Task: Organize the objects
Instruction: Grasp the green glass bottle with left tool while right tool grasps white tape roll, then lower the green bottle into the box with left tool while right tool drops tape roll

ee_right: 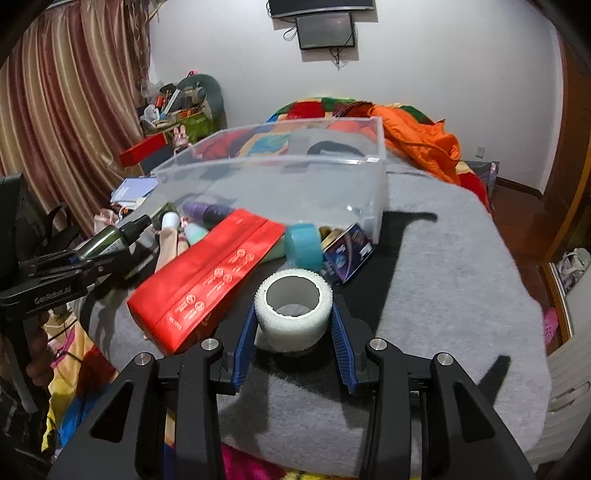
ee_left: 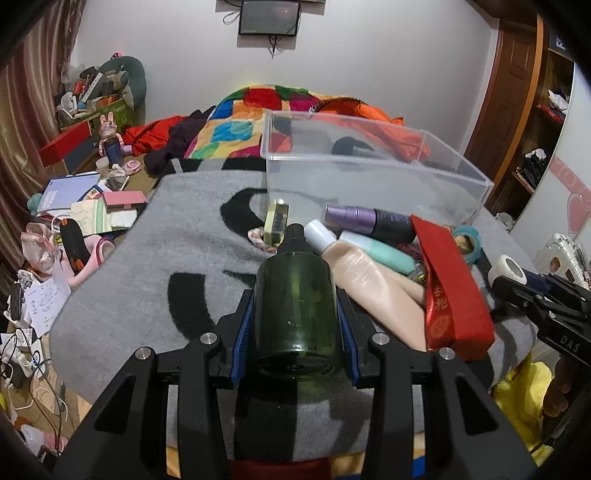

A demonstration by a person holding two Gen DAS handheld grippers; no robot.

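One clear bin [ee_left: 369, 173]; one green spray bottle [ee_left: 295, 306]; one white tape roll [ee_right: 293, 308]; one red box [ee_right: 207, 280]; one purple bottle [ee_left: 369, 221]; two grippers

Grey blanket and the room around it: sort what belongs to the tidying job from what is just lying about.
Job:
- dark green spray bottle, held by left gripper
- white tape roll, held by right gripper
- clear plastic bin
- red box
- purple bottle
- teal tape roll

Lying about:
- orange jacket
- wall screen
- curtain
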